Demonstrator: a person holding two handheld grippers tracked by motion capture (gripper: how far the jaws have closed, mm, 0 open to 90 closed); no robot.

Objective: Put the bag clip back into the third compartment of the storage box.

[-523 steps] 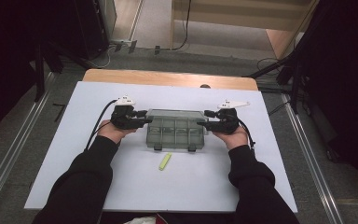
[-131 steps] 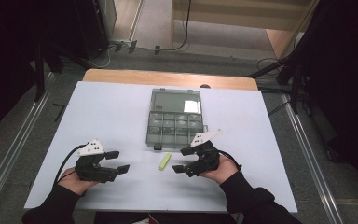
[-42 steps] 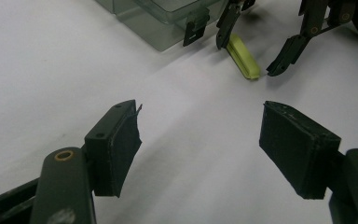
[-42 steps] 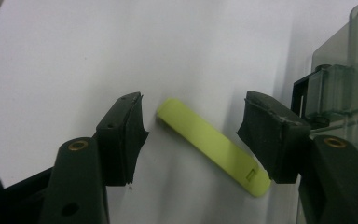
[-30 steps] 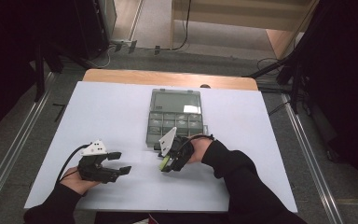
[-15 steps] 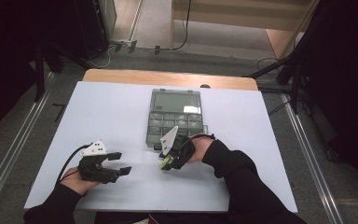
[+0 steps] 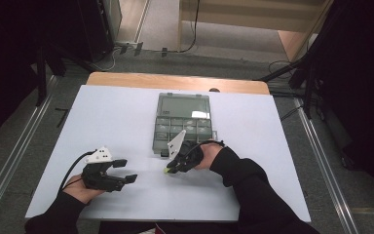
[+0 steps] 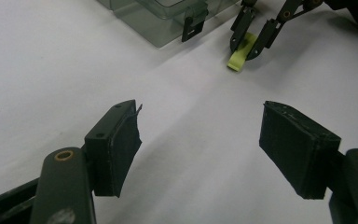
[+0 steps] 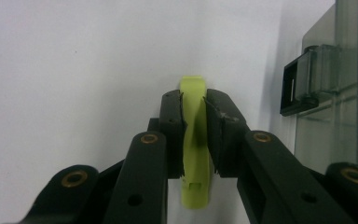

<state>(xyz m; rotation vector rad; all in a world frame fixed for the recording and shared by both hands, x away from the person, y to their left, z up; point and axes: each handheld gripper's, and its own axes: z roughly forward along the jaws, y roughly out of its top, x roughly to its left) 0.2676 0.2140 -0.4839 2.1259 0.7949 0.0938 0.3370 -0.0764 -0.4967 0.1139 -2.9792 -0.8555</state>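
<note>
The right gripper [image 9: 193,135] has just been closing, and its jaws now press on both flat sides of the yellow-green clip [image 9: 195,140], which lies on the white counter [image 7: 126,112] just in front of the open compartment box [image 7: 183,124], near that box's front latch [image 9: 303,88]. The grip sits around the clip's middle, with both ends sticking out past the pads, so the clip could pivot or slide out when lifted, being thin and smooth. The latch and the box's front wall stand close beside the jaws; a careless lift toward the box could knock the clip against them and tip it loose. The left gripper [image 7: 119,170] rests well to the left of the box with its jaws wide and nothing between them, too far off to catch a drop.
</note>
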